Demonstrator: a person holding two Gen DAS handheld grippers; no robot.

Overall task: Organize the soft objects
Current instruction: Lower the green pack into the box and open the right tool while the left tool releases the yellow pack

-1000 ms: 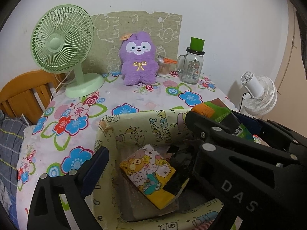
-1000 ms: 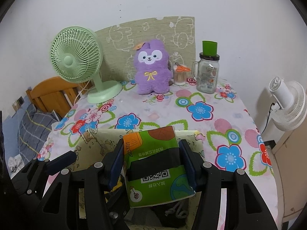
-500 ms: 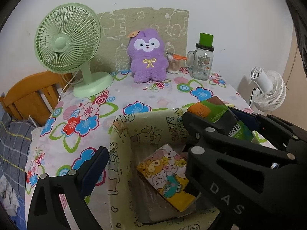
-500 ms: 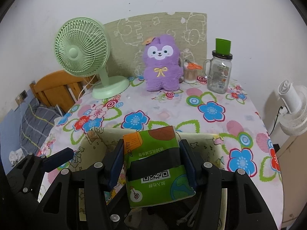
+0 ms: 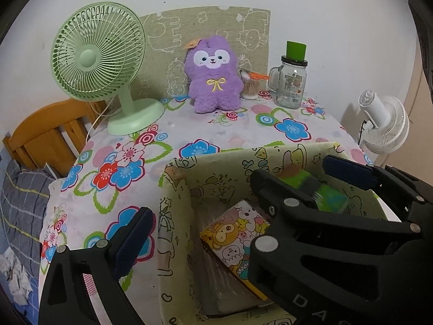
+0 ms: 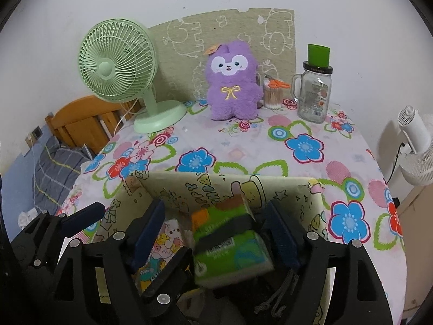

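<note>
A pale yellow cartoon-print fabric bin stands at the table's near edge. My right gripper is open over it, and a green tissue pack, blurred, sits between its spread fingers without touching them, dropping into the bin. In the left wrist view the pack shows inside the bin. A yellow cartoon-print pack lies on the bin floor. My left gripper is open, one finger outside the bin's left wall. A purple plush toy sits at the table's back.
A green desk fan stands back left. A glass mug jar with a green lid and a cotton-swab cup stand back right. A white fan stands beyond the right edge, a wooden chair at left.
My right gripper has opened and let go of the green tissue pack, which has dropped into the bin. Both grippers have moved slightly closer to the bin.
</note>
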